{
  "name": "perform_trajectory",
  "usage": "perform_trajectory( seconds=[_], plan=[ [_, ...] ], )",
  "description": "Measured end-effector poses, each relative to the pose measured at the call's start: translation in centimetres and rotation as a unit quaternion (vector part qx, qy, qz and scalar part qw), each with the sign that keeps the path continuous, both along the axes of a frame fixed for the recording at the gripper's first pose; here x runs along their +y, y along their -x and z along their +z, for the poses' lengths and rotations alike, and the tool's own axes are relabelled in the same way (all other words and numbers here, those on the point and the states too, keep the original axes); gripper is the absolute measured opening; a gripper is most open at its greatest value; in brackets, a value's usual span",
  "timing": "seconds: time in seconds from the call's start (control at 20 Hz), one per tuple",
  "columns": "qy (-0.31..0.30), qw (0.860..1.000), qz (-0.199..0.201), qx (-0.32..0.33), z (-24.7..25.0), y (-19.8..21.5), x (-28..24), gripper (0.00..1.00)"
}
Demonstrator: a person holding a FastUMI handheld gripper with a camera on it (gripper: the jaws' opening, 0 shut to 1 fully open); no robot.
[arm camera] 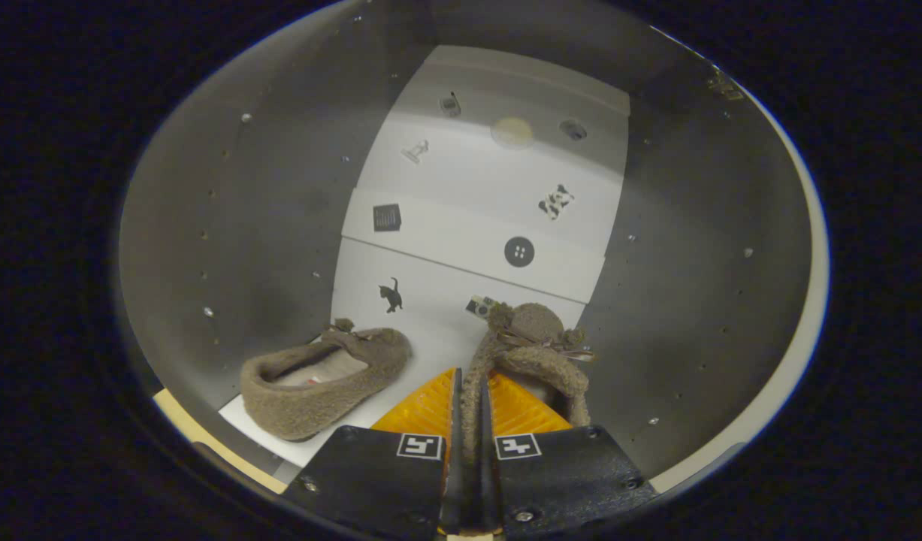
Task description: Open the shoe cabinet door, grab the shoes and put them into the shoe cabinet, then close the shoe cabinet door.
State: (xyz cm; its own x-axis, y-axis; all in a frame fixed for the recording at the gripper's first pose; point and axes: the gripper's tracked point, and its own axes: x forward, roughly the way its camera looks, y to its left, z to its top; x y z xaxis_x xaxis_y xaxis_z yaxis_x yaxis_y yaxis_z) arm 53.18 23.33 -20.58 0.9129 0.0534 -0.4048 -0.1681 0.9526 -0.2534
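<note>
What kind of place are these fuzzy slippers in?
Probably inside a shoe cabinet: grey side walls close in around a white back panel, one slipper lies inside, and the gripper pinches a second slipper.

Tongs [470, 398] clamped on slipper edge [472, 391]

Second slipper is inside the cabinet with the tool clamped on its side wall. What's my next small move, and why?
Probably lower it a touch, then open the tool. Its fingers pinch the side wall of the held slipper, which sits inside the cabinet beside the first slipper, toe toward the back panel. I cannot tell whether its sole touches the shelf yet.
</note>
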Motion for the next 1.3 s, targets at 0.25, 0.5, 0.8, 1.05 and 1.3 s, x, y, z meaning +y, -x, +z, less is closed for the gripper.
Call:
perform_trajectory(
  seconds=[0.25, 0.5, 0.8, 1.05, 1.3],
  plan=[
    [-0.058, 0.997, -0.01, 0.04, -4.4, -2.1, -0.1, 0.14],
    [-0.158, 0.985, -0.027, 0.06, -5.7, -2.9, 1.4, 0.15],
    [-0.119, 0.991, -0.04, 0.037, -3.6, -2.2, 0.3, 0.34],
    [-0.11, 0.992, -0.058, 0.008, -0.3, 1.6, -0.7, 0.79],
    [-0.107, 0.993, -0.056, -0.019, 4.9, 9.2, -1.1, 0.98]
  ],
)
